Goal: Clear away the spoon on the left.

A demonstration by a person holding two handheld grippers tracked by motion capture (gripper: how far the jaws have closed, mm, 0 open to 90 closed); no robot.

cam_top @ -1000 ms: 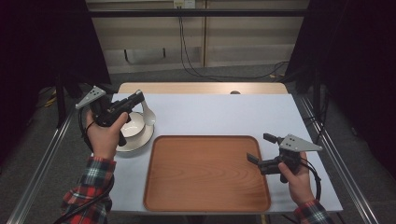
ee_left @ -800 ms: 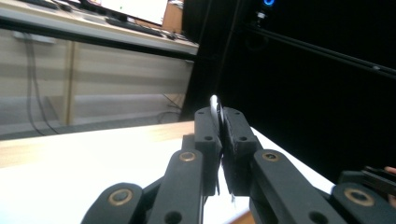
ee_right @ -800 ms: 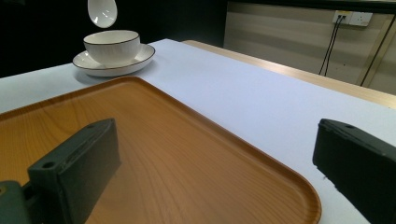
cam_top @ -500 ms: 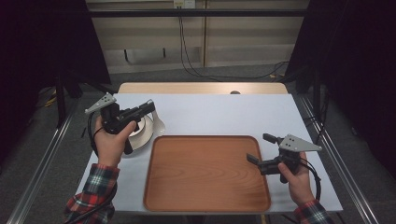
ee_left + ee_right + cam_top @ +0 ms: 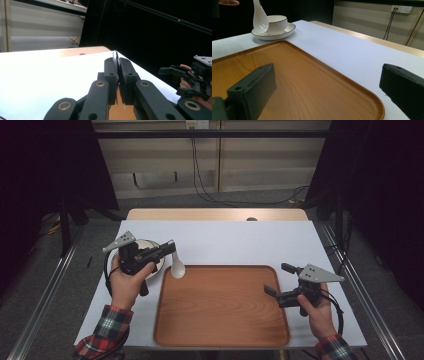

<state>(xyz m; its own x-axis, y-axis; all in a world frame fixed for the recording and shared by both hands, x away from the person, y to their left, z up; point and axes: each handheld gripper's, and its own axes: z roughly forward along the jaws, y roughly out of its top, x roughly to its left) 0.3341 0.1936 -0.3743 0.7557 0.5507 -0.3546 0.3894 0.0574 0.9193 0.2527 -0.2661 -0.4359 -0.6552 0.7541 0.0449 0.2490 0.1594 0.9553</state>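
The left gripper [image 5: 167, 249] pinches one white spoon [image 5: 177, 267] by its handle, bowl hanging over the tray's [image 5: 220, 330] far-left corner. The right gripper [image 5: 278, 281], jaws spread wide and empty, hovers at the tray's right edge. One bowl [image 5: 277, 22] sits on one plate [image 5: 274, 34] on the surface [image 5: 240, 240].

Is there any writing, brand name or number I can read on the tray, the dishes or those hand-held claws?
None can be read.
Wooden tray: plain wood grain, no marks.
Spoon, bowl and plate: plain white, no print.
Left claw and right claw: no legible label.
Wall socket: too small to tell.
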